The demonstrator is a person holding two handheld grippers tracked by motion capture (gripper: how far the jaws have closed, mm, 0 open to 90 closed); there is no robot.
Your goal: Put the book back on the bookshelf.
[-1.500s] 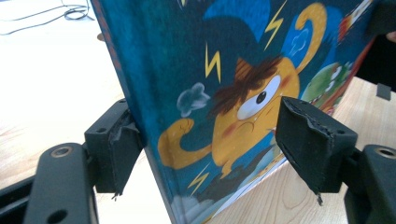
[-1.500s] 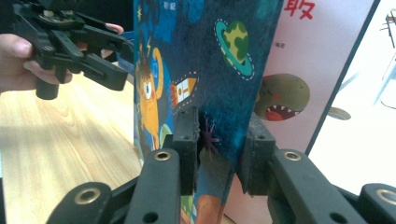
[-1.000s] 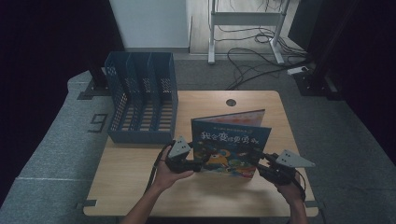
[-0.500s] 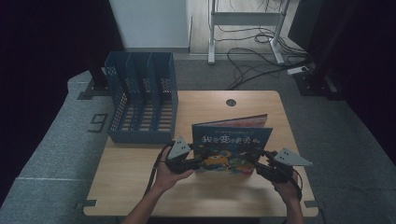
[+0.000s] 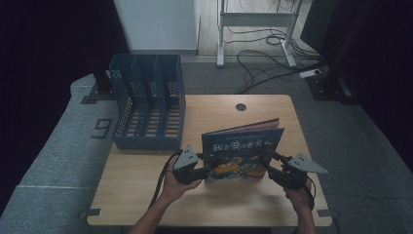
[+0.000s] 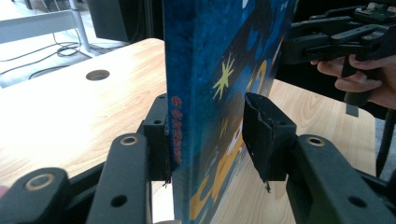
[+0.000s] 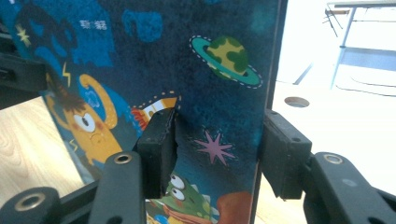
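So both hands sit at the near edge of the tabletop (image 5: 146,195), one tool on each end of the picture book (image 5: 241,153). The left tool (image 5: 207,168) has been closing and straddles the spine end, one pad touching. The right tool (image 5: 272,163) has been opening, one pad on the cover. Book stands on its long edge, running left-right, cover facing the person. Behind it sits a blue file rack (image 5: 148,109).

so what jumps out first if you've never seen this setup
A bright blue picture book stands upright near the front of the wooden table, with the left gripper and right gripper at its two side edges. Behind it on the left sits a blue file rack.
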